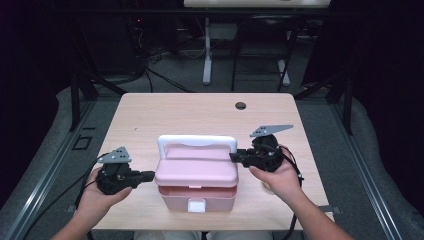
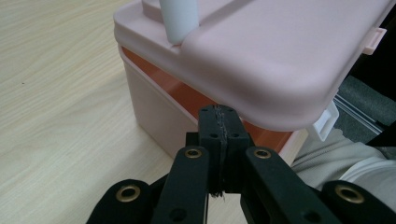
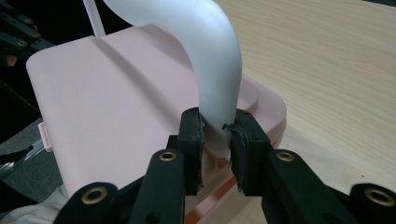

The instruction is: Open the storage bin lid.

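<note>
A pink box [image 1: 196, 175] with a white handle [image 1: 196, 140] stands near the table's front edge, its lid [image 2: 271, 56] lifted a little off the base [image 2: 149, 102]. In the left gripper view an orange gap runs under the lid. My left gripper [image 2: 219, 121] is shut with nothing between its pads, its tip at that gap on the box's left side [image 1: 150, 175]. At the handle's right end, my right gripper [image 1: 234, 157] is shut on the white handle [image 3: 210, 56], the pads squeezing its lower part just above the lid [image 3: 116, 93].
The box sits on a light wooden table [image 1: 175, 115] with a cable hole [image 1: 240, 105] at the back right. A white latch [image 1: 196, 205] hangs on the box's front. Desk legs and cables stand on the floor beyond the table.
</note>
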Tool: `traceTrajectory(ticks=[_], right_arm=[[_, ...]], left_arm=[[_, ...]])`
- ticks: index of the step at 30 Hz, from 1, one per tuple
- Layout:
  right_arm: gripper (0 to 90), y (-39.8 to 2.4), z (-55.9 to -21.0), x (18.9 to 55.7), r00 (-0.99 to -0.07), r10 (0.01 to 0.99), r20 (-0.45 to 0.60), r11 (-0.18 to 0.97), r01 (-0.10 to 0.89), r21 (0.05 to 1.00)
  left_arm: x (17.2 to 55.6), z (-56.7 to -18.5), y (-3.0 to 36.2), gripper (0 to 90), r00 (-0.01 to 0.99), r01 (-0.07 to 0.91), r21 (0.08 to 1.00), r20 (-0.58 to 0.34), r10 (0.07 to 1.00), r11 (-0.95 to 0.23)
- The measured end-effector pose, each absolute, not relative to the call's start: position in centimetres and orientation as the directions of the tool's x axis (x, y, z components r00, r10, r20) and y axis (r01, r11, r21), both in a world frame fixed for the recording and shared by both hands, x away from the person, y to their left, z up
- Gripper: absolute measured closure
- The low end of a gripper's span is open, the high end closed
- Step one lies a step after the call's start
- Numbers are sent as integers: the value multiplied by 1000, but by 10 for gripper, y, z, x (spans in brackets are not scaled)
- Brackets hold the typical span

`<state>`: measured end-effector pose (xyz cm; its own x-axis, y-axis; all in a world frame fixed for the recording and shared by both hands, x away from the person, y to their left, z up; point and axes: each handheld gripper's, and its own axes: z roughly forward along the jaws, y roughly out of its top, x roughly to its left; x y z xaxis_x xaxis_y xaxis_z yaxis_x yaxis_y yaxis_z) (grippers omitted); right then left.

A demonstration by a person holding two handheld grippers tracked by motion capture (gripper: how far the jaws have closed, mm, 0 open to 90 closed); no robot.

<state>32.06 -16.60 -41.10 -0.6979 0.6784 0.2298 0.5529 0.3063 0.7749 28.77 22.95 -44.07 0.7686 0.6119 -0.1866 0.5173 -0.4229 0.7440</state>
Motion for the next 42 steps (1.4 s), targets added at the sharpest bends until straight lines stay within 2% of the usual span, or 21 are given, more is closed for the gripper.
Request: traceTrajectory(ticks=[42], right_arm=[[745, -166, -408, 323, -692, 684, 233, 306, 561, 769]], left_arm=[[285, -450, 198, 899, 816, 493, 728, -198, 543, -475]])
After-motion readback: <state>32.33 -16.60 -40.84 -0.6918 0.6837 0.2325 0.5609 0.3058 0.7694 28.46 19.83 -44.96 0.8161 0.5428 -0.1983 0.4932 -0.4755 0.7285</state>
